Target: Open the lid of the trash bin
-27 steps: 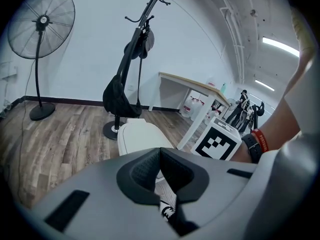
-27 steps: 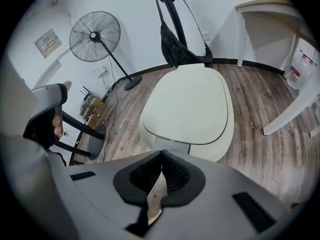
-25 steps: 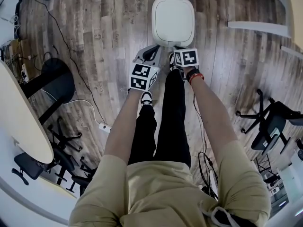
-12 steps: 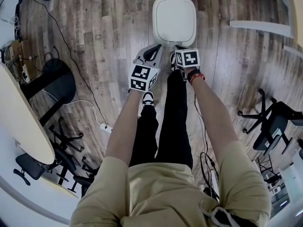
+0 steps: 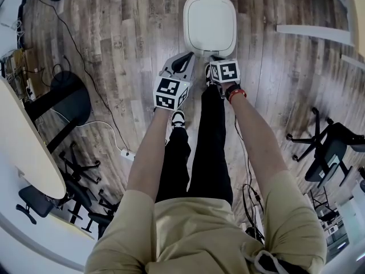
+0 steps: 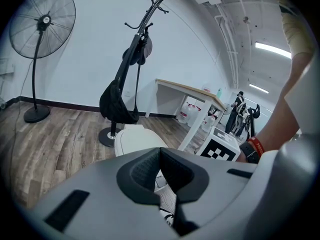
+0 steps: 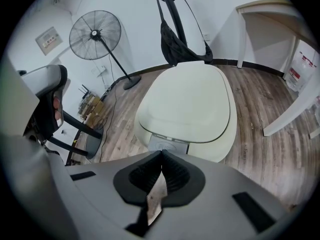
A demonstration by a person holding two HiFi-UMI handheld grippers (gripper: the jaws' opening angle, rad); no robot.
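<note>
The white trash bin (image 5: 209, 21) stands on the wood floor straight ahead of the person's feet, lid down flat. In the head view my left gripper (image 5: 188, 57) hovers just off the bin's near left corner and my right gripper (image 5: 217, 58) just off its near edge. Both are shut with nothing held. The left gripper view has the bin (image 6: 134, 140) low beyond the touching jaws of the left gripper (image 6: 160, 150). From the right gripper (image 7: 161, 154), I see the bin's lid (image 7: 187, 101) close ahead, with a grey front panel (image 7: 167, 145) right beyond the jaws.
A coat rack with a black bag (image 6: 120, 101) and a floor fan (image 6: 42, 21) stand behind the bin, a white desk (image 6: 192, 91) to its right. Office chairs (image 5: 325, 147) sit at the right, a round table (image 5: 23, 147) and floor cables (image 5: 108, 124) at the left.
Both grippers have crept slightly closer to the bin's near edge. The lid remains down.
</note>
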